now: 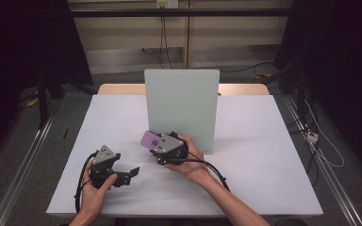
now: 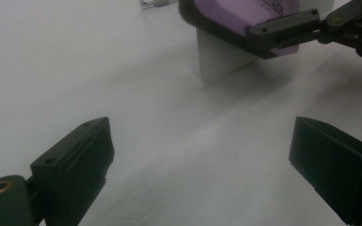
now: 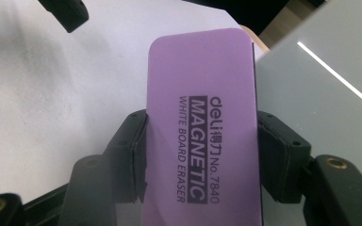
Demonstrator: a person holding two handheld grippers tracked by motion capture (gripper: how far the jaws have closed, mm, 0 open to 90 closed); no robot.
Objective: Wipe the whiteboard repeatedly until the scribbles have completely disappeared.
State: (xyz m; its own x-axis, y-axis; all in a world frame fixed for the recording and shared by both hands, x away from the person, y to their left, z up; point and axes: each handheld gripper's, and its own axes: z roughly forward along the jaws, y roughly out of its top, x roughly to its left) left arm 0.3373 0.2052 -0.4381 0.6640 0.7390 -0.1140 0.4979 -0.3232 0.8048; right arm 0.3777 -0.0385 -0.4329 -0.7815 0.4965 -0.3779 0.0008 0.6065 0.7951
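Observation:
My right gripper (image 1: 156, 142) is shut on a purple magnetic whiteboard eraser (image 1: 149, 139), its jaws pressing on the two long sides (image 3: 202, 127). The eraser's printed face is up and it is held just left of the lower left corner of an upright pale grey-green whiteboard (image 1: 181, 106). In the left gripper view the eraser (image 2: 235, 14) hangs above the table in front of the board's corner (image 2: 219, 59). My left gripper (image 1: 128, 175) rests low near the table's front left, open, with nothing between its jaws (image 2: 200, 155).
The whiteboard stands on a white table top (image 1: 264, 165) with a wooden edge behind it. Metal rails run along the floor on both sides. Cables lie on the floor at the right (image 1: 323, 146).

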